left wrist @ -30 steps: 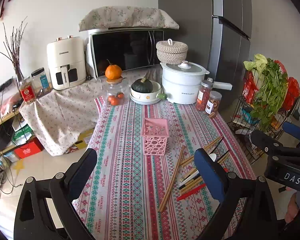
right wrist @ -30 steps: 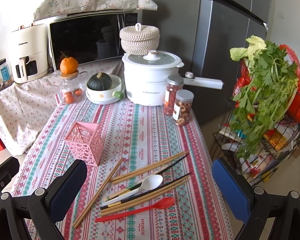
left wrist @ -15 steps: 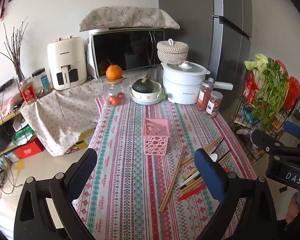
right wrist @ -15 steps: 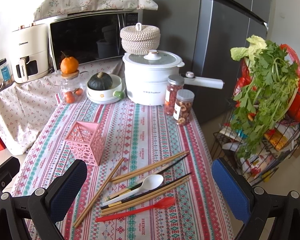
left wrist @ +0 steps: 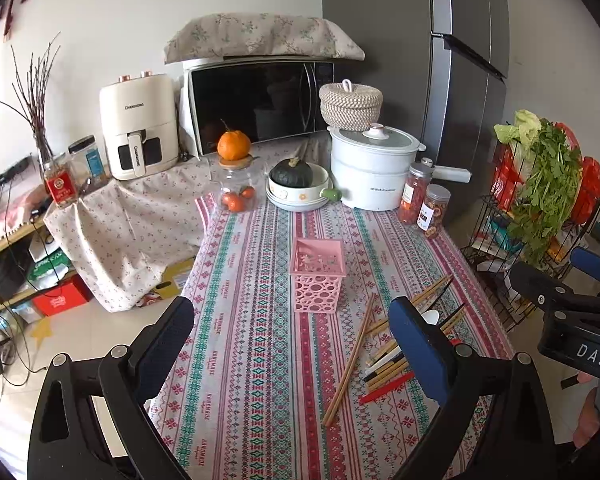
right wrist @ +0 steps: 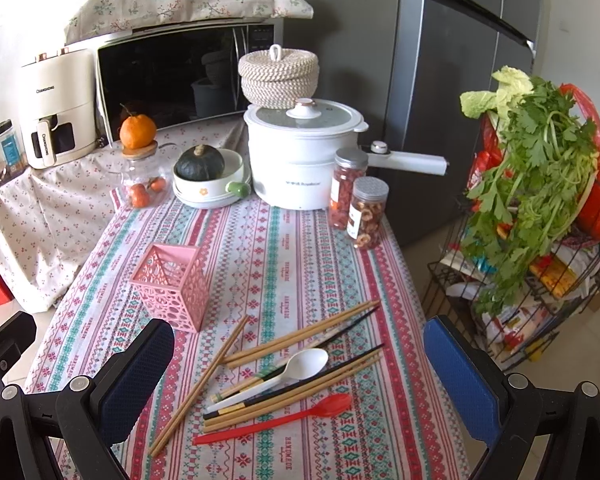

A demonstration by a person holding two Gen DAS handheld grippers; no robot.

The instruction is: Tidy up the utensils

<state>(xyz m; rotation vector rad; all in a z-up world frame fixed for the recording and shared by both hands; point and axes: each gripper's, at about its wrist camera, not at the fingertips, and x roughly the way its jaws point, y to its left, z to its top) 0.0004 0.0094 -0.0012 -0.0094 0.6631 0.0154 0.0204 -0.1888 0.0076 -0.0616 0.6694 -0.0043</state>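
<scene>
On the patterned tablecloth [right wrist: 292, 248] lie two spoons, one white spoon [right wrist: 284, 372] and one red spoon [right wrist: 284, 420], among loose chopsticks [right wrist: 300, 336], too overlapped to count. One empty pink holder [right wrist: 174, 284] stands upright just left of them. Behind: two snack jars [right wrist: 356, 204], one white pot [right wrist: 300, 156]. Left gripper [left wrist: 292, 344] and right gripper [right wrist: 296, 376] both gape wide, holding nothing.
</scene>
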